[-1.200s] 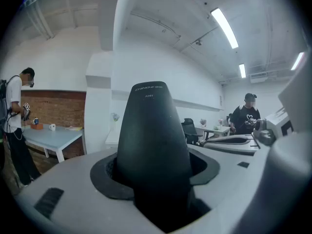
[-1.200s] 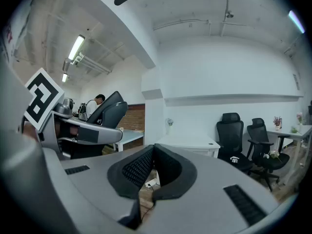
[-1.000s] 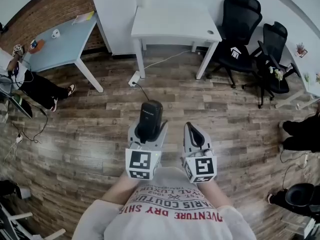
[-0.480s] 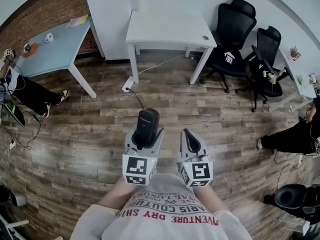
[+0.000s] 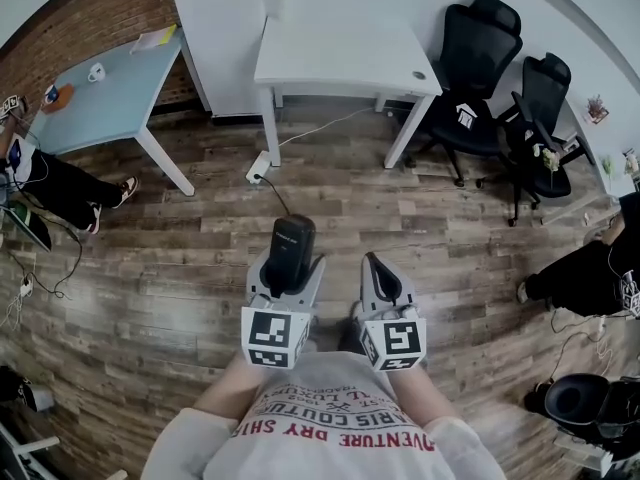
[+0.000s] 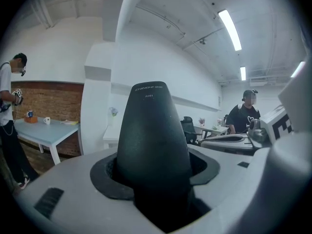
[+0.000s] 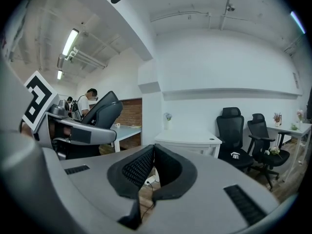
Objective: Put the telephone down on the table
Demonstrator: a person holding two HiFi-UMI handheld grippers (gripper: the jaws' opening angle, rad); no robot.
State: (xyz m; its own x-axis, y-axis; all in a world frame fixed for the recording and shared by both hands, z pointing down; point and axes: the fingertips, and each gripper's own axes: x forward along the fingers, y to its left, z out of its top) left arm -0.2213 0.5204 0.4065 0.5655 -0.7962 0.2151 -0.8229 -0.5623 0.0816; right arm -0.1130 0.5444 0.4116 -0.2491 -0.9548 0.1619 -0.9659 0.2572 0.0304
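The left gripper (image 5: 291,268) is clamped on a black telephone handset (image 5: 293,236), its two grey jaws pressed against the handset's sides. In the left gripper view the dark, tapering body of the handset fills the gap between the black pads (image 6: 105,172) and pokes out past them, with small white lettering near its rounded end. The right gripper (image 5: 378,268) is just beside the left, and in the right gripper view its jaws are pressed together with nothing between their ribbed pads (image 7: 138,167). Both grippers are held close in front of the person's chest, above a wood-plank floor (image 5: 170,268). The handset is in the air, well apart from the white table (image 5: 340,53) that stands ahead against the wall. A light blue table (image 5: 95,98) stands to the left by a brick wall, and two black office chairs (image 5: 480,63) stand to the right of the white table. A white power strip (image 5: 257,166) lies on the floor near the white table's leg.
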